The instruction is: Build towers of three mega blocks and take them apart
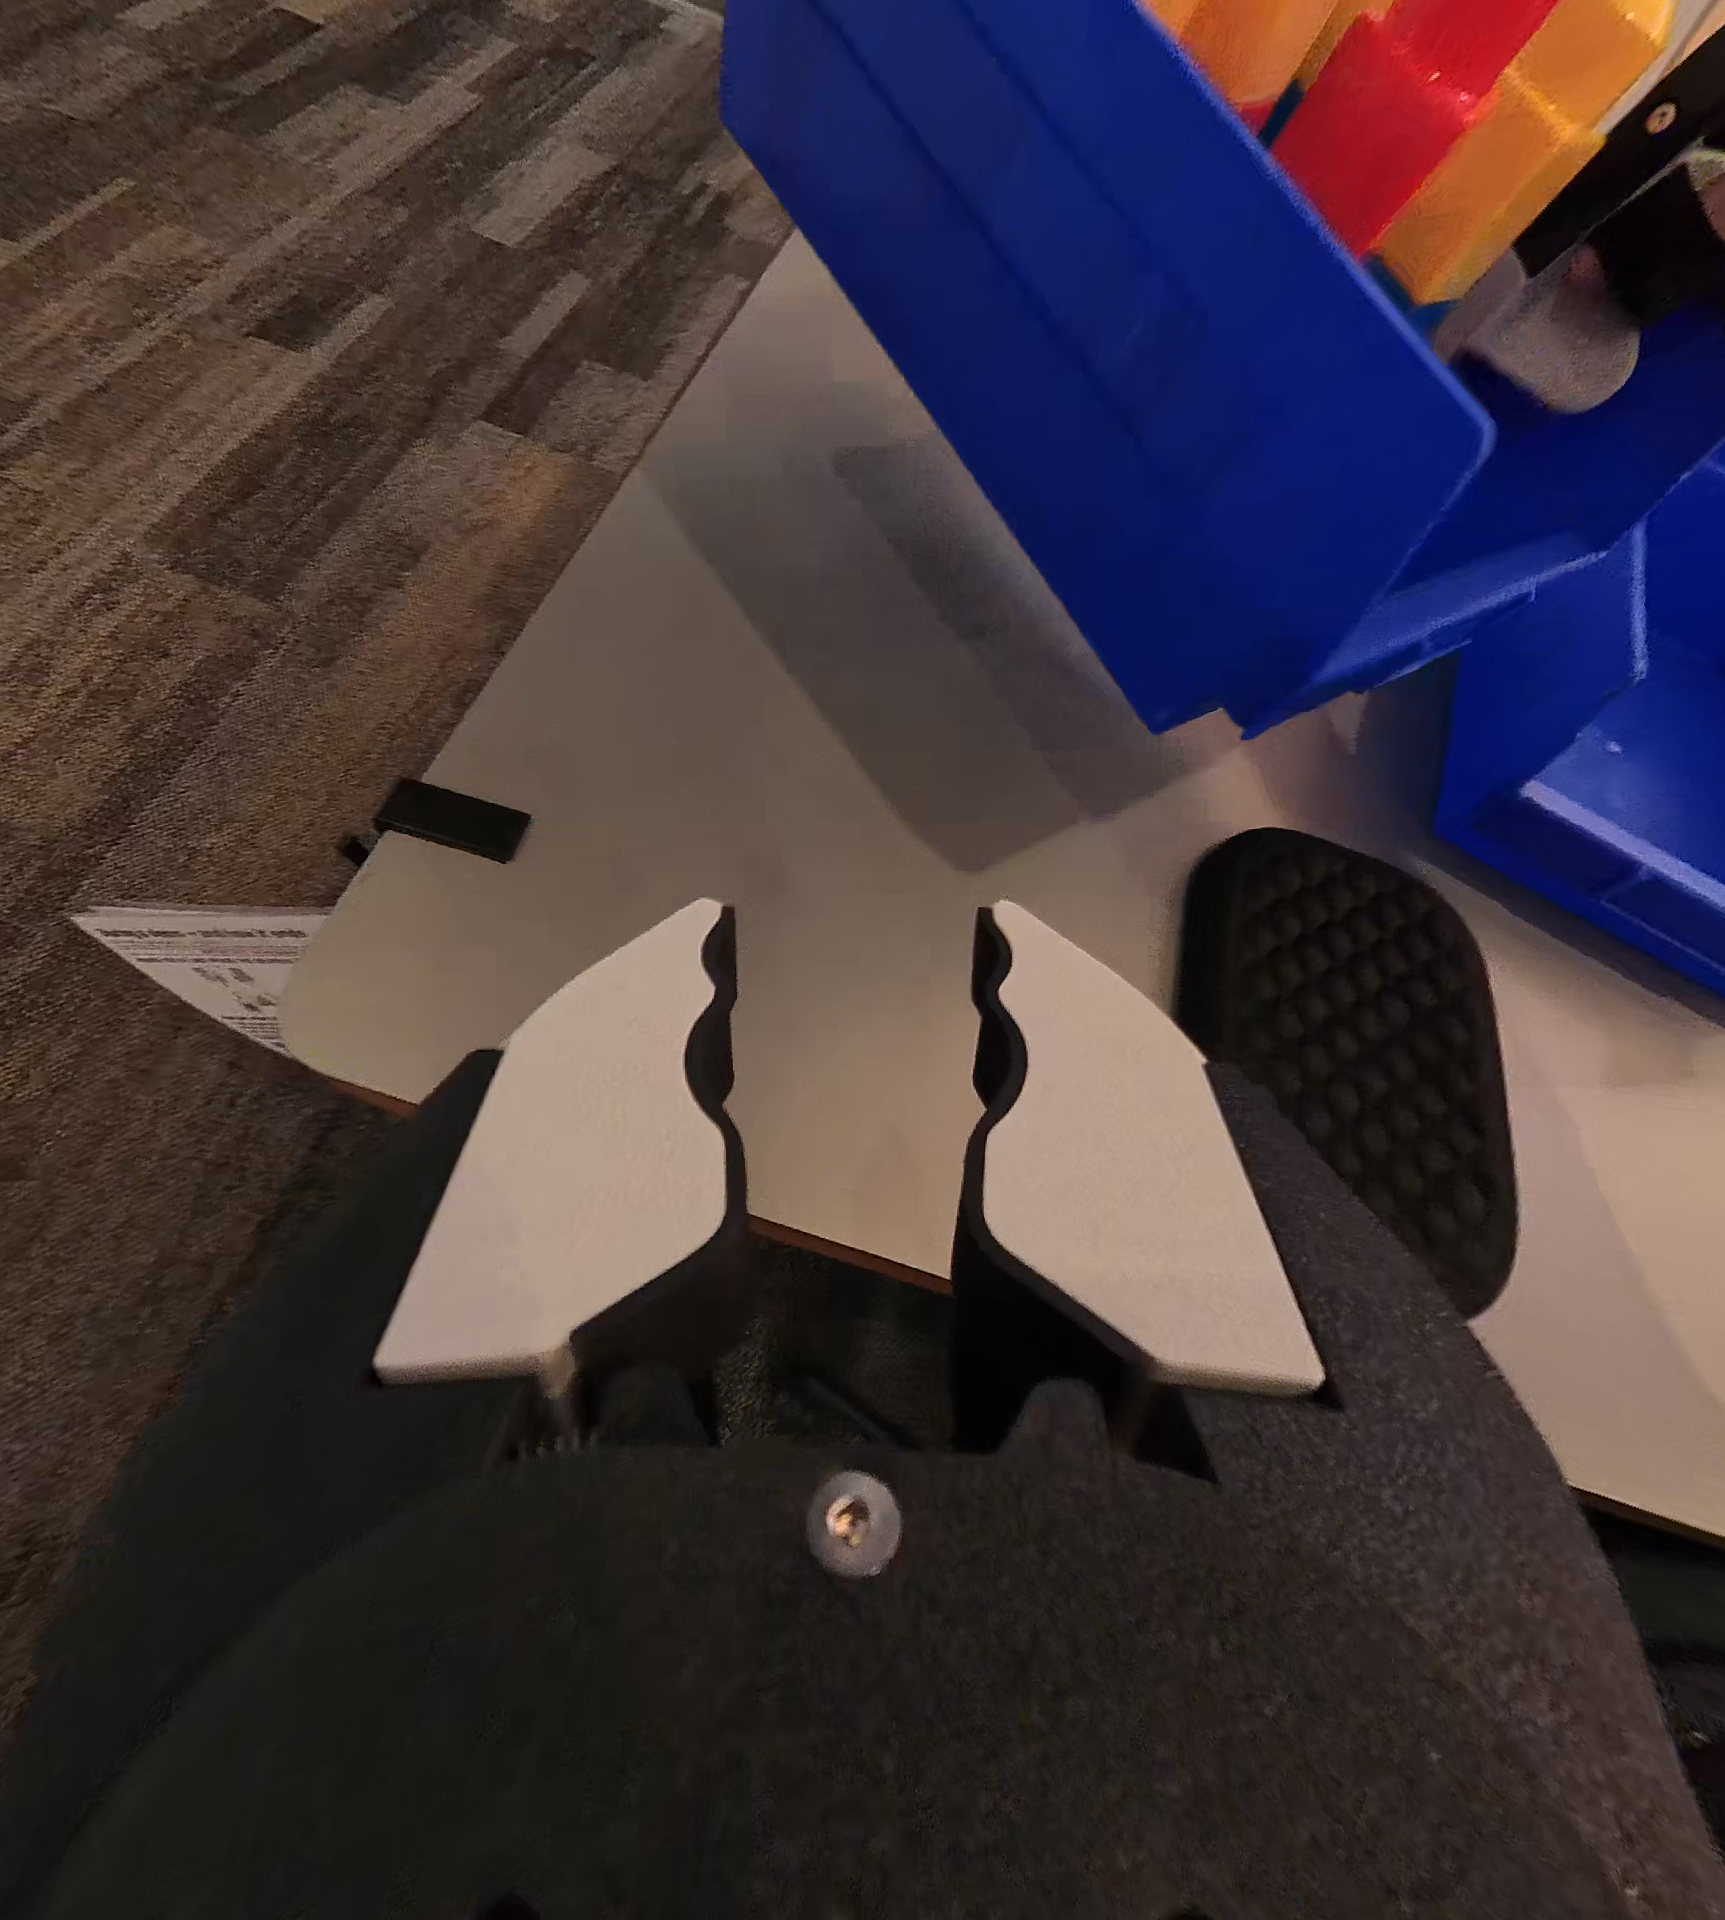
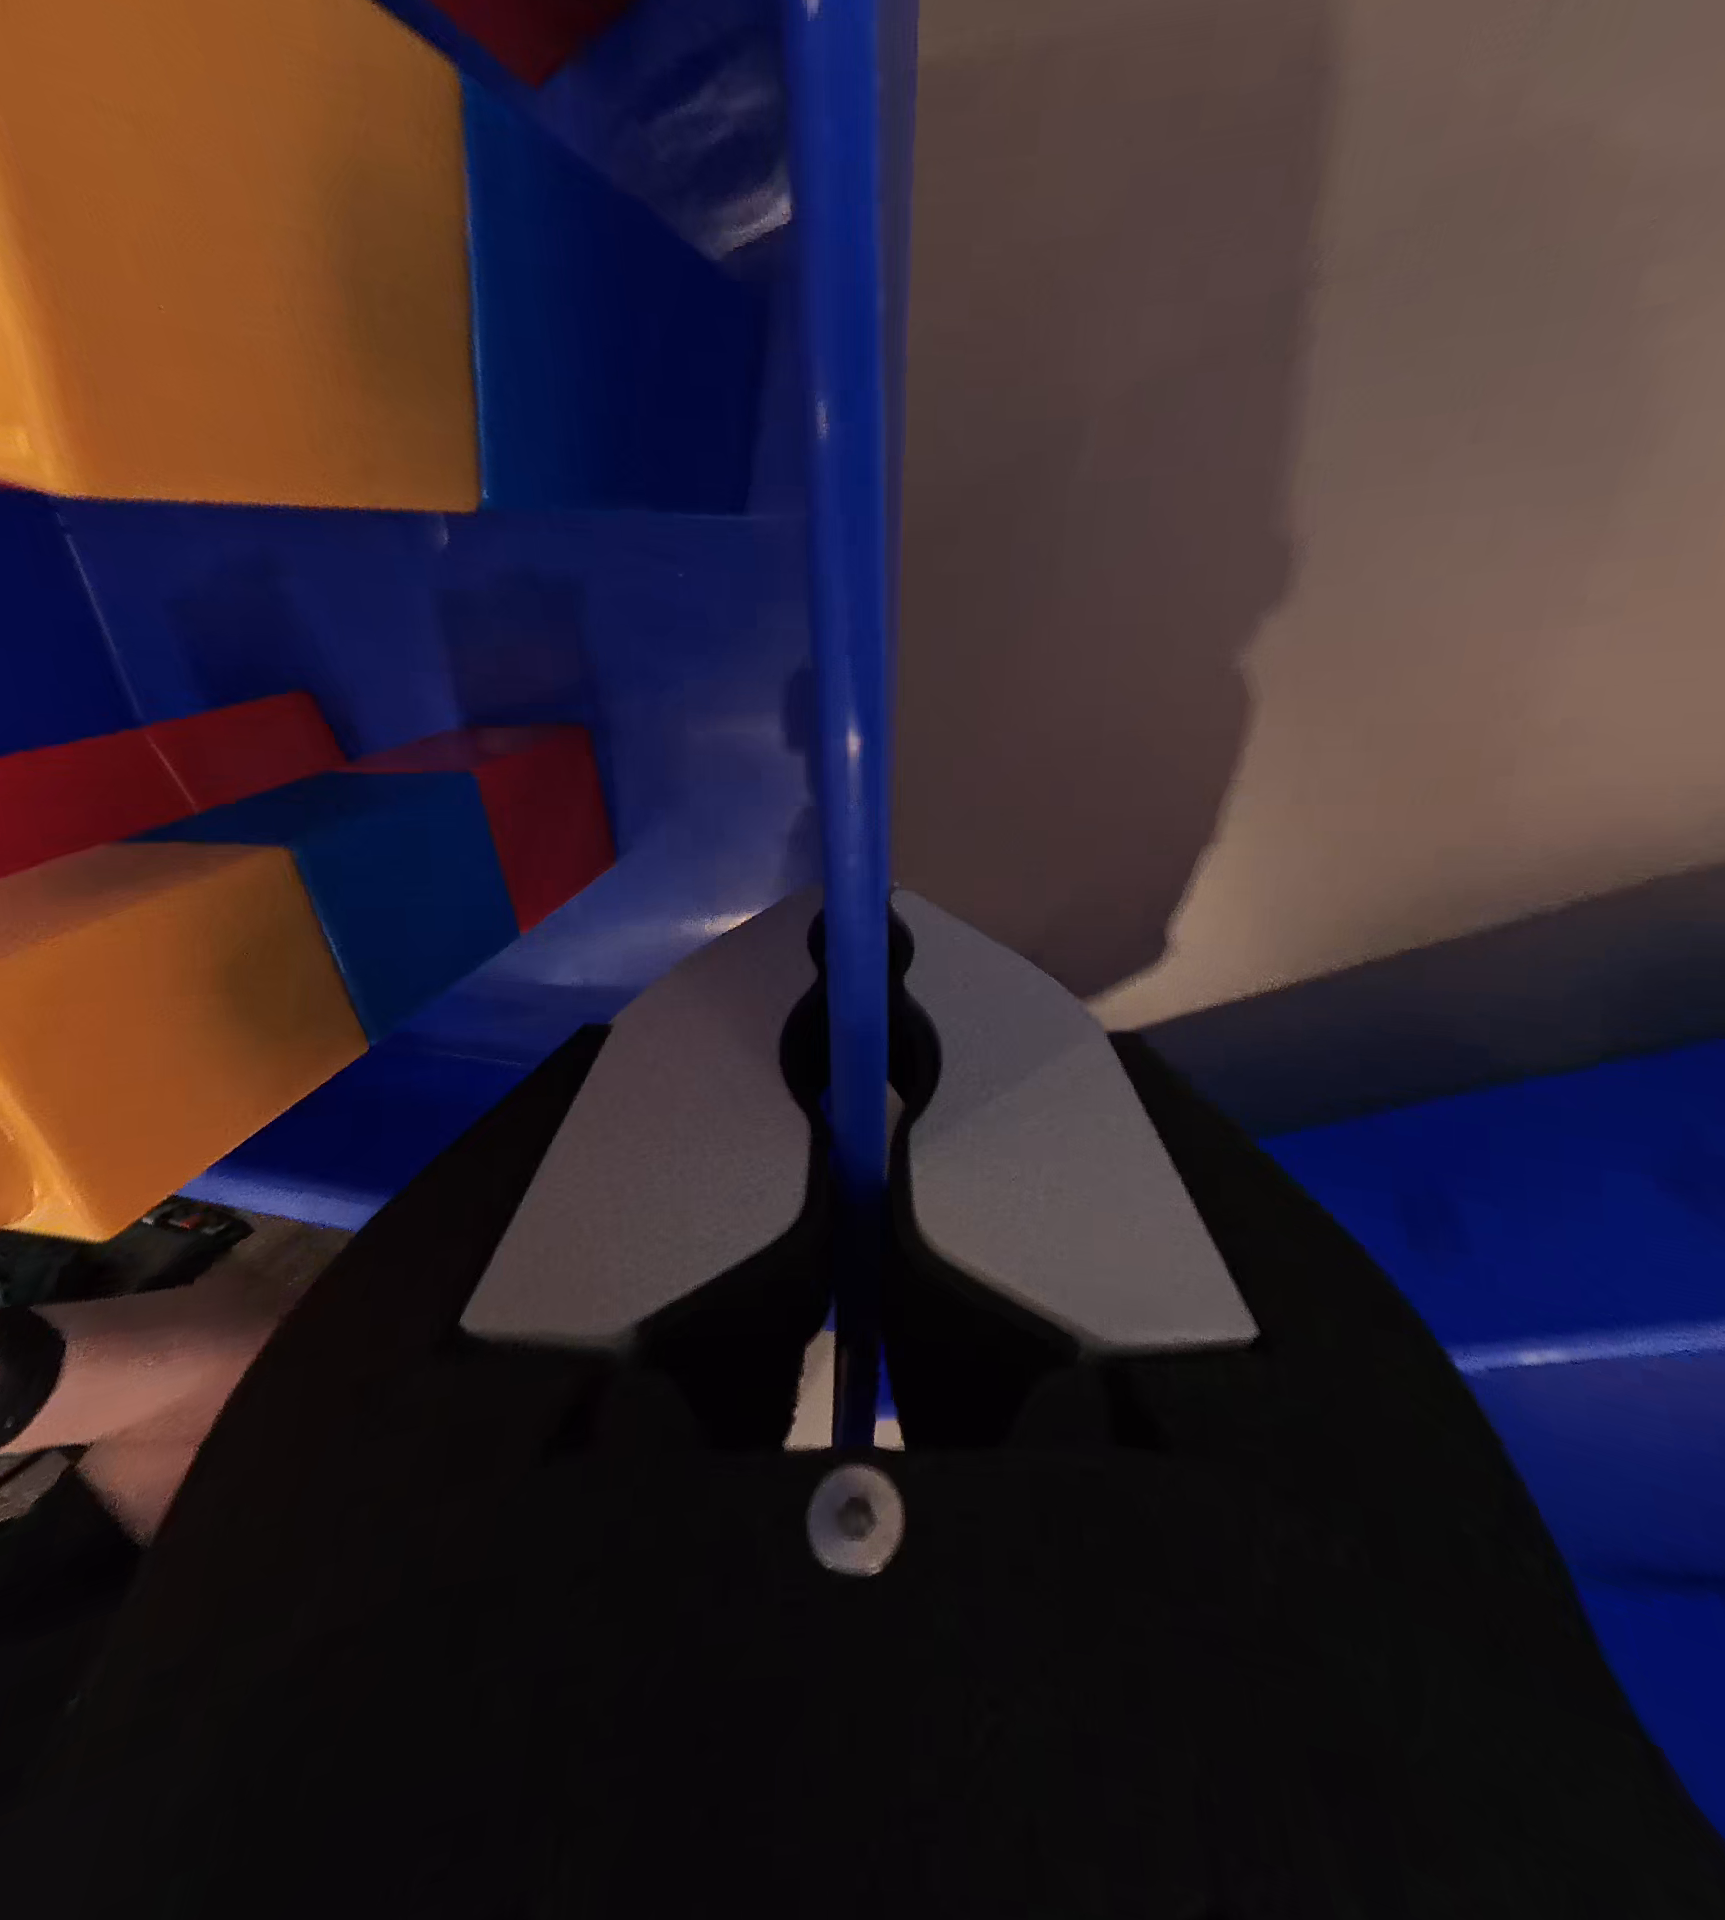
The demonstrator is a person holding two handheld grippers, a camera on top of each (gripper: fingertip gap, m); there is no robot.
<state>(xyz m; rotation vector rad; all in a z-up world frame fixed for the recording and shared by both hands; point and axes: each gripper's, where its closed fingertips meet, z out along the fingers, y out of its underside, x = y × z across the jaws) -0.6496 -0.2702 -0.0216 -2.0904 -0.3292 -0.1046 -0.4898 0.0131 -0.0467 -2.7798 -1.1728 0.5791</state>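
My right gripper point(image 2: 853, 914) is shut on the thin side wall point(image 2: 847, 416) of a blue bin. Inside the bin lie yellow blocks point(image 2: 193, 260), red blocks point(image 2: 110, 779) and a blue block point(image 2: 401, 862), tumbled together. In the left wrist view this bin point(image 1: 1076, 343) hangs tilted above the white table point(image 1: 733, 727), casting a shadow, with yellow and red blocks point(image 1: 1460, 135) showing at its top and the right gripper point(image 1: 1647, 208) at its rim. My left gripper point(image 1: 853, 920) is open and empty, low over the table's near corner.
A second blue bin point(image 1: 1668, 790) stands on the table at the right and looks empty; it also shows in the right wrist view point(image 2: 1564, 1247). A black dimpled pad point(image 1: 1346, 1060) lies by my left gripper. Patterned carpet point(image 1: 214, 416) with a paper sheet point(image 1: 203, 966) lies left of the table edge.
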